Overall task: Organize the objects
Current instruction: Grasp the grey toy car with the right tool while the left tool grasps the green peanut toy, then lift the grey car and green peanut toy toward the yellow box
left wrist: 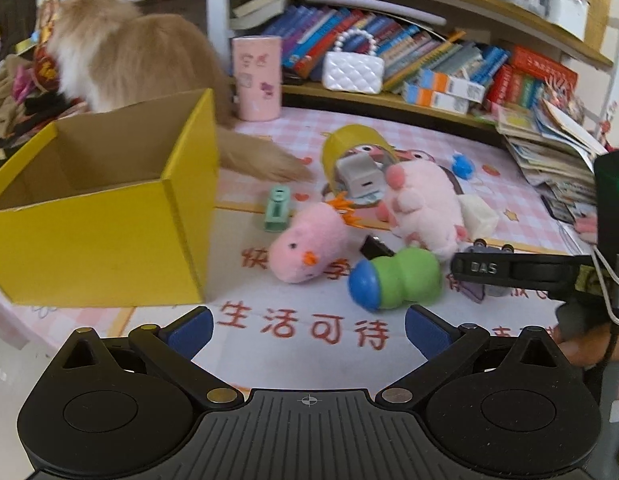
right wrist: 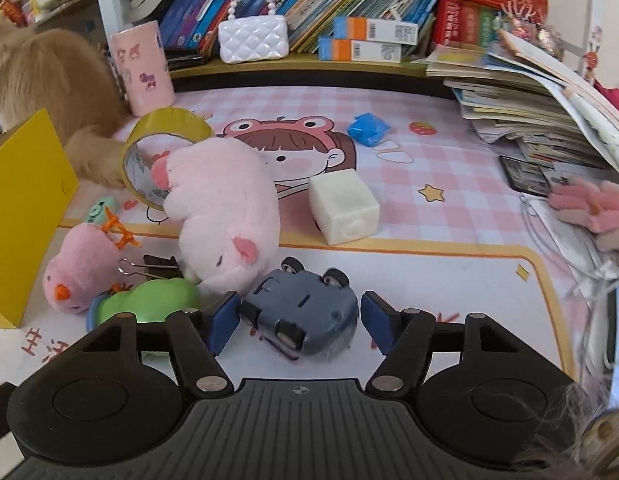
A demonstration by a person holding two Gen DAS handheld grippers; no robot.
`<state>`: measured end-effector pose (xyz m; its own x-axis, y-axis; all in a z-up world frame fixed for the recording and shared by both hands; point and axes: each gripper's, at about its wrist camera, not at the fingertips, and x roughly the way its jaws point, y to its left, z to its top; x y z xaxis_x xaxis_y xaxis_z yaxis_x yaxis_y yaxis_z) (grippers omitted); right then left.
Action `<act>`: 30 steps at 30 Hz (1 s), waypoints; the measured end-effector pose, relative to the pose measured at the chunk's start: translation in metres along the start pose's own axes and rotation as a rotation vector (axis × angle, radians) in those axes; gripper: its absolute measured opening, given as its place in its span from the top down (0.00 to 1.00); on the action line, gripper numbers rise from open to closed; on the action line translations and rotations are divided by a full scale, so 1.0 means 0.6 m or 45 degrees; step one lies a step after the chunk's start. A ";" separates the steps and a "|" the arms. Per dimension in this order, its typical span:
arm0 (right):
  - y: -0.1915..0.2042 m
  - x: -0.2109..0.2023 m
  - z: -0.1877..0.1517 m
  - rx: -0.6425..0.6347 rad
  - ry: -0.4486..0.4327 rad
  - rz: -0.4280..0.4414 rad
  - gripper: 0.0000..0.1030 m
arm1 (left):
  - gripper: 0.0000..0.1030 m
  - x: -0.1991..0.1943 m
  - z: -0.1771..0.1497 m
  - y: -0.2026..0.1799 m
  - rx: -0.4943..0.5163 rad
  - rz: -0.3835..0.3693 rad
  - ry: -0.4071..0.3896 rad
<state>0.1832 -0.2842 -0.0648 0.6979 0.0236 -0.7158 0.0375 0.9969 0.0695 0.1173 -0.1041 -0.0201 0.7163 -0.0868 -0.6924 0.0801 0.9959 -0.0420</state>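
pink mat (right wrist: pixel 449 280), toy car (right wrist: pixel 305 316) between right gripper (right wrist: pixel 299 322) pads

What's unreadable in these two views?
- Yellow box floor: left wrist view, near wall hides it; right wrist view shows one side only.
- Toy car: left wrist view, right hand-held gripper covers most of it.
- Animal head: blurred, turned away.
- Green toy: right wrist view, partly behind gripper finger.

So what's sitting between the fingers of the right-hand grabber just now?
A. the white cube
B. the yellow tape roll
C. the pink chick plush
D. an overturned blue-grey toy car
D: the toy car lies wheels-up between the right gripper's blue pads, not yet clamped.
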 end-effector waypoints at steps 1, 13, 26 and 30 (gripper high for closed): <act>-0.003 0.003 0.002 0.002 0.001 0.016 0.43 | 0.01 0.005 0.003 -0.006 0.013 -0.005 0.004; -0.089 -0.055 -0.003 0.145 -0.033 0.013 0.44 | 0.00 0.108 0.034 -0.097 0.090 -0.031 0.055; -0.084 -0.105 -0.031 0.102 -0.078 -0.001 0.44 | 0.28 0.138 0.027 -0.097 0.012 -0.097 0.111; -0.064 -0.119 -0.035 0.073 -0.093 0.004 0.44 | 0.28 0.095 0.013 -0.078 -0.001 -0.136 0.075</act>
<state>0.1171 -0.3225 -0.0310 0.7481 0.0192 -0.6633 0.0747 0.9908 0.1130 0.1597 -0.1560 -0.0518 0.6619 -0.1908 -0.7249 0.1530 0.9811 -0.1185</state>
